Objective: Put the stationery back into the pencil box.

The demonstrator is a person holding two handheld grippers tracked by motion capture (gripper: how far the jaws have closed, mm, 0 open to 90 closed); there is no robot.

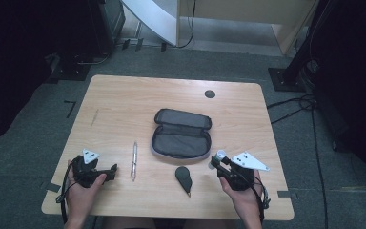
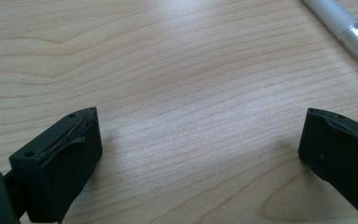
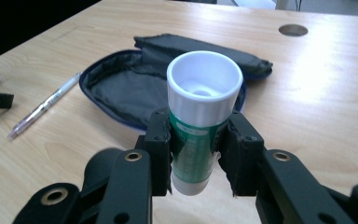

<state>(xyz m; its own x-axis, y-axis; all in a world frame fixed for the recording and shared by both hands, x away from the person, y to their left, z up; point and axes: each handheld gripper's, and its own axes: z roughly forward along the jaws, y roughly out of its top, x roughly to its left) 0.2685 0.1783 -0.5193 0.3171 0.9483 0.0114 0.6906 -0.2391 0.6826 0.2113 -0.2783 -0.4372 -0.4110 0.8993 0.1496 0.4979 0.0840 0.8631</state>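
Right gripper [image 3: 199, 154] holding a glue stick [image 3: 200, 116] lifted off the table, with an open pencil case [image 1: 181, 138] just beyond it.

In the high view a wooden table [image 1: 119, 100] fills the middle of the frame. The dark pouch lies unzipped at its centre, a pen [image 1: 134, 160] to its lower left, and a small black object [image 1: 184, 177] below it. At lower right, a hand grips the right gripper [image 1: 219, 164], its jaws clamped on the green, white-capped glue stick, cap pointing toward the case. At lower left, the left gripper [image 1: 108, 171] rests with fingers [image 2: 70, 158] wide apart over bare wood, holding nothing. The step in hand looks like packing the case. The next move probably calls for carrying the stick over the open pouch, lowering it inside, then loosening the grip.
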